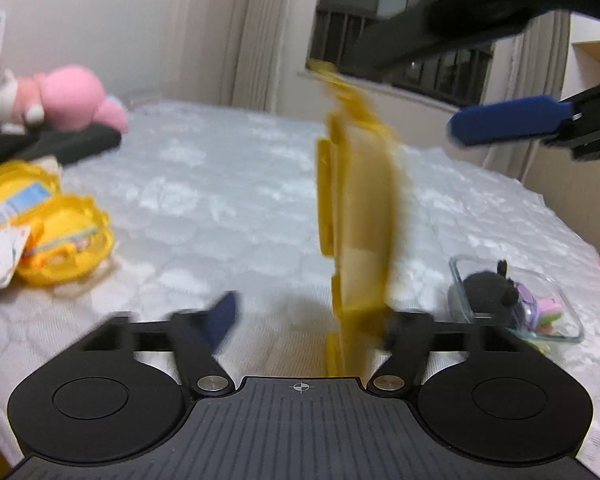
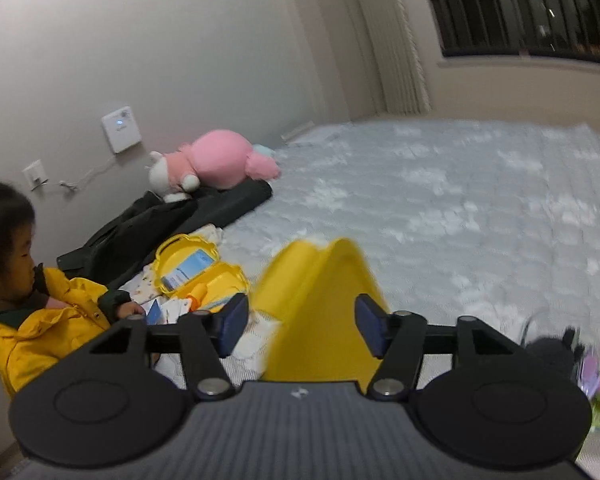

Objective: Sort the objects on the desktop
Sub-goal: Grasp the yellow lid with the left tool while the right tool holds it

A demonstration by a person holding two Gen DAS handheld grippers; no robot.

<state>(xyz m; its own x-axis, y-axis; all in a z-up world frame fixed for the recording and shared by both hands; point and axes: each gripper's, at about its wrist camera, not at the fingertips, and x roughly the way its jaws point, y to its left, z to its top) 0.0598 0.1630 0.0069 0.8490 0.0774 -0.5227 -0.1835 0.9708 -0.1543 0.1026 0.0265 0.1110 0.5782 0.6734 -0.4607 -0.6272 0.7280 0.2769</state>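
- Quilted white mattress [image 1: 228,200] fills a plain bedroom under a barred window, and it serves as the sorting surface; every place below is given relative to the yellow moulded plastic tray [image 1: 356,216] standing on edge near the middle.
- Far left of the tray, by the wall, a pink plush toy [image 1: 72,94] lies on a dark folded cloth, probably set aside and out of the sorting.
- Left of the tray, an open yellow plastic clamshell case [image 1: 56,236] lies flat with cards and small bits inside (lid back, so things can be dropped in); the right wrist view shows a child in a yellow jacket [image 2: 32,320] just beside it.
- At the tray itself, the left gripper [image 1: 312,320] has its jaws spread wide: the right finger is against the tray's lower edge, the left finger well clear, so I judge it is steadying the tray, not clamping it.
- From above, the right gripper [image 2: 302,326] straddles the tray's top edge with both blue pads apart from the plastic, not closed on it; blur suggests the tray is moving, so it may tip.
- Right of the tray, a clear glass dish [image 1: 572,324] holds a black plush toy [image 1: 488,290] and pastel trinkets, likely an already sorted group.
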